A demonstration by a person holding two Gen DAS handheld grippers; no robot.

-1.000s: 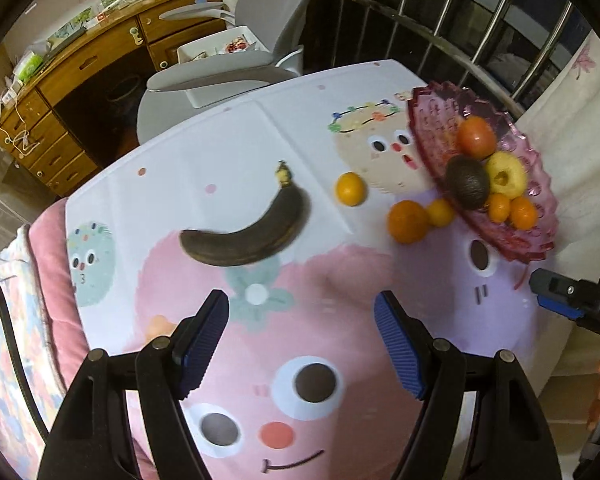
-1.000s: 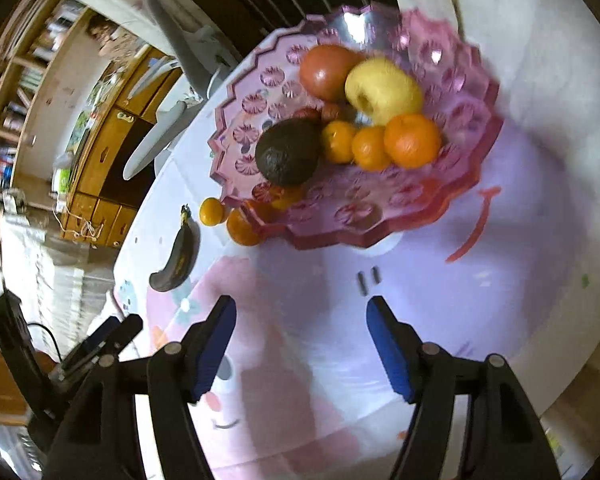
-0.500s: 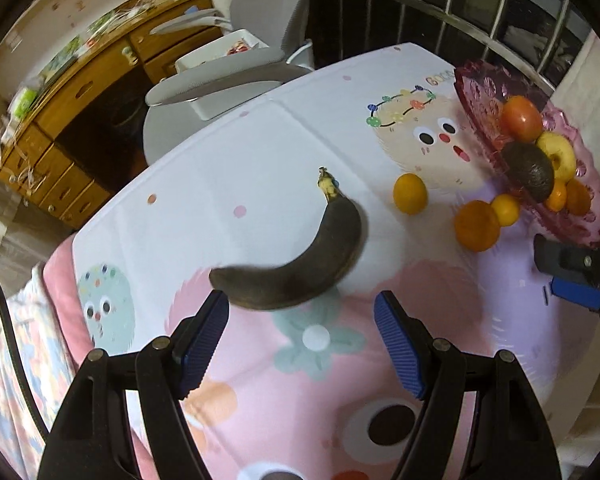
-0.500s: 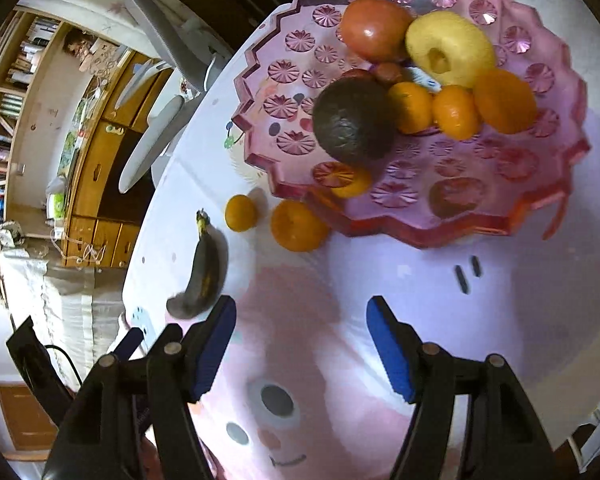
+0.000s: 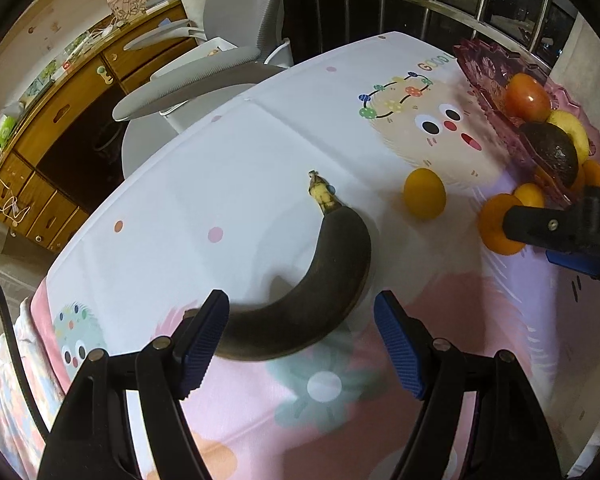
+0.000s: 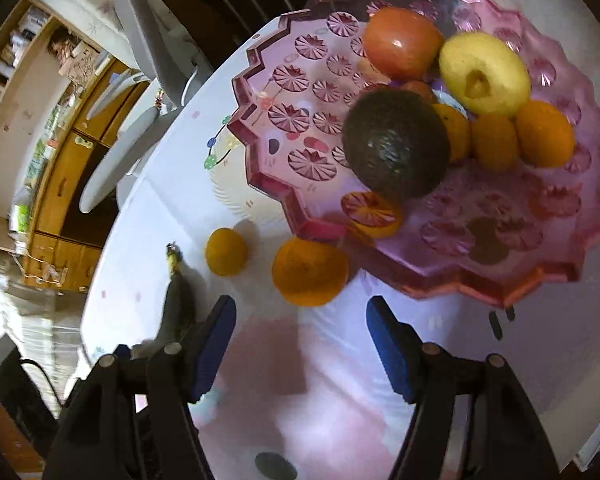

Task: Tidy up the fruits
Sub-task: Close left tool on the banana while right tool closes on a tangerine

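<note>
Left wrist view: left gripper (image 5: 302,338), blue pads parted, nothing held; blackened overripe banana (image 5: 312,292) lies just ahead between its tips, untouched. Right gripper (image 6: 300,344), likewise parted and empty; large loose orange (image 6: 310,272) just ahead of it, small orange (image 6: 226,252) ahead to its left. Pink cut-glass fruit dish (image 6: 300,148) beyond already holds a dark avocado (image 6: 396,148), a tomato, a yellow apple and small oranges. By my reckoning, mostly done; three or so pieces left. Surface: cartoon-printed tablecloth (image 5: 236,168). Room: grey swivel chair (image 5: 196,84), wooden drawers, barred window.
</note>
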